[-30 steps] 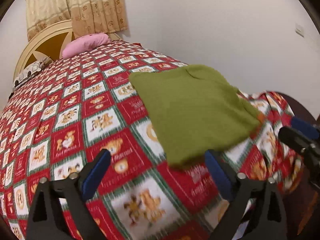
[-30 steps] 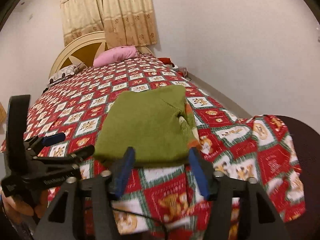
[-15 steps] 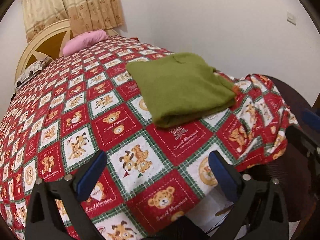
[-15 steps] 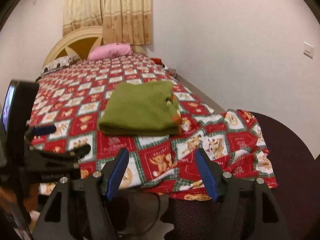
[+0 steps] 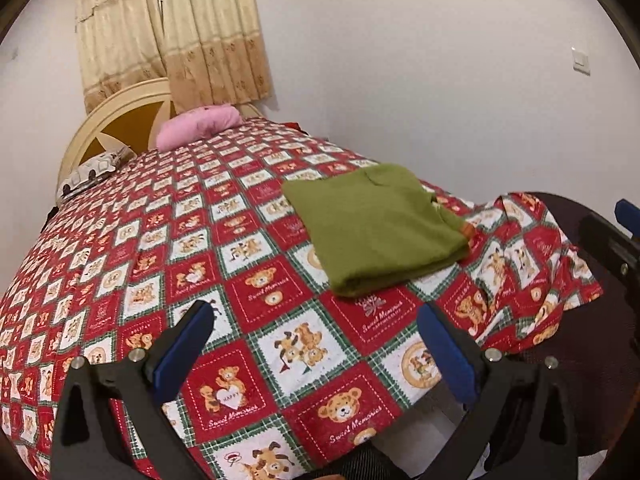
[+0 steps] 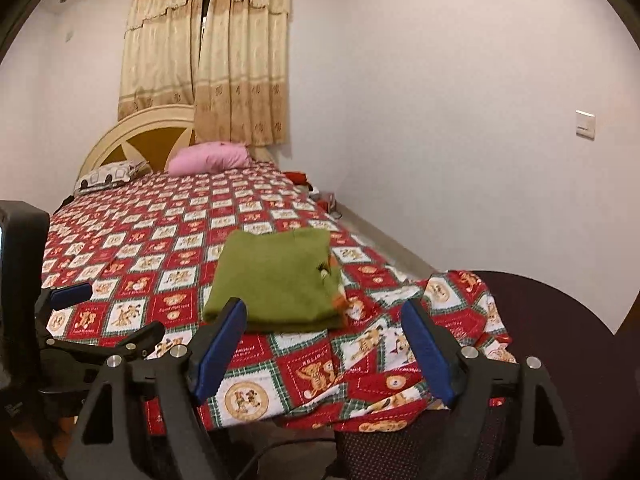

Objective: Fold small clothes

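Note:
A folded olive-green garment point(image 5: 376, 228) lies flat on the red patterned bedspread point(image 5: 200, 264) near the bed's foot corner; it also shows in the right wrist view point(image 6: 276, 280), with a small orange trim at its right edge. My left gripper point(image 5: 316, 332) is open and empty, held back above the bed's foot edge, apart from the garment. My right gripper point(image 6: 324, 324) is open and empty, held off the end of the bed, short of the garment. The left gripper point(image 6: 80, 320) also appears at the left of the right wrist view.
A pink pillow point(image 6: 208, 158) and a patterned pillow point(image 6: 106, 176) lie at the round headboard point(image 6: 136, 136). Beige curtains point(image 6: 208, 52) hang behind. A white wall point(image 6: 460, 120) runs along the bed's right side. A dark round chair point(image 6: 560, 340) stands at the right.
Both grippers have pulled back and up from the folded garment toward the foot of the bed. The garment stays where it lay.

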Available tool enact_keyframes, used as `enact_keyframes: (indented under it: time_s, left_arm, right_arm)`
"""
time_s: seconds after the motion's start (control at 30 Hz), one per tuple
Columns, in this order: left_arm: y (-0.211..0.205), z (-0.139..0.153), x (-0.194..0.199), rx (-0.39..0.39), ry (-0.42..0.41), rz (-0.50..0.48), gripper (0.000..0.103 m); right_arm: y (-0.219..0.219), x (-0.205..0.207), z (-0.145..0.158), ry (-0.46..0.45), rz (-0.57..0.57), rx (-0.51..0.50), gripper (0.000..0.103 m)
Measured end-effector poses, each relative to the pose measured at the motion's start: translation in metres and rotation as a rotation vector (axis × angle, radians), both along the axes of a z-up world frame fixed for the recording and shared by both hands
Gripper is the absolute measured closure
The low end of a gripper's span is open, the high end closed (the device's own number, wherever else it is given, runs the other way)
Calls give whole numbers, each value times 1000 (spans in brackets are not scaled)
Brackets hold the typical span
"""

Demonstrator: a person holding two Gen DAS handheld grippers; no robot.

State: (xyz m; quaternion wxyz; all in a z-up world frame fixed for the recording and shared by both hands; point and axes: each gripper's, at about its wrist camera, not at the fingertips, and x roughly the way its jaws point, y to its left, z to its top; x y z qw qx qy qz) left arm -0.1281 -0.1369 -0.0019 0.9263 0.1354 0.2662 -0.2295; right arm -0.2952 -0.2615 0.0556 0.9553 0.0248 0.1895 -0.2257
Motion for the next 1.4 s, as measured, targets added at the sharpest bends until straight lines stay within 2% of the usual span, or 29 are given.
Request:
enact_keyframes:
  time_s: [0.23,1.4]
  left_arm:
    - [2,7,-4,-18,-43,14,0]
    - [4,8,-3,-13,-41,12,0]
  right_arm:
    - [-4,-7,6,-45,-17,3,23]
    - [-10,-8,5,-48,-34,10,23]
